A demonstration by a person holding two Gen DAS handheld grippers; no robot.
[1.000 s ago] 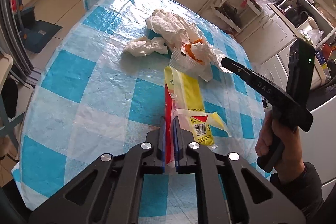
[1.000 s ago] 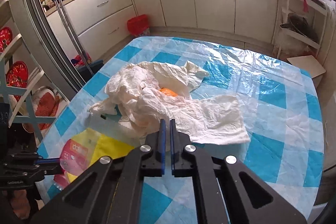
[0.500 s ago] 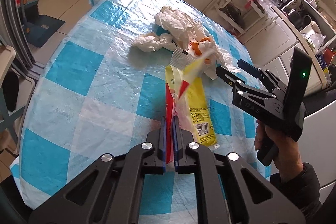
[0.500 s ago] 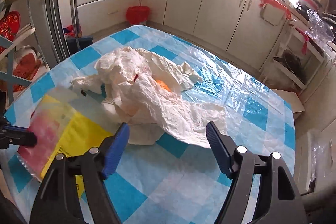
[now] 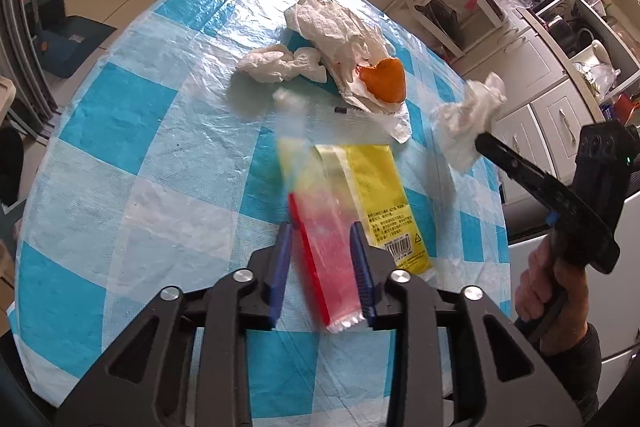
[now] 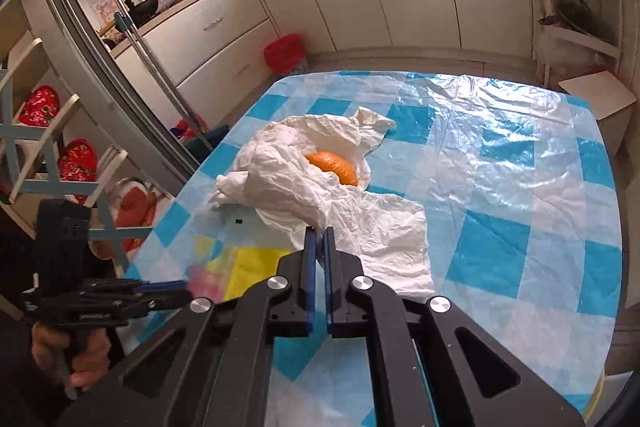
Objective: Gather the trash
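**Trash on the checked bench: wrapper loose between spread jaws, tissue pinched**

The red-and-yellow wrapper [image 5: 340, 227] lies between the left gripper [image 5: 322, 233], whose jaws are spread; the blue pads flank it, and its image is motion-blurred, so contact cannot be judged. Its yellow panel carries a block of small print, too small to read, with a barcode and a triangular symbol at its near end. In the right wrist view the wrapper [image 6: 248, 263] appears at 8 o'clock of the right gripper [image 6: 319, 233], whose jaws are pressed together on the edge of a white tissue [image 6: 384, 239]. In the left wrist view this tissue [image 5: 468, 119] hangs from the right gripper [image 5: 486, 143] at 2 o'clock, clear of the bench. At 12 o'clock of the wrapper lies an orange peel [image 5: 384, 79] on crumpled paper towels [image 5: 332, 27], with a smaller wad [image 5: 276, 65] at 11 o'clock. All rests on a bench covered by a blue-and-white checked plastic cloth [image 5: 120, 163]. A red bin [image 6: 285, 53] stands on the floor by the cabinets beyond.
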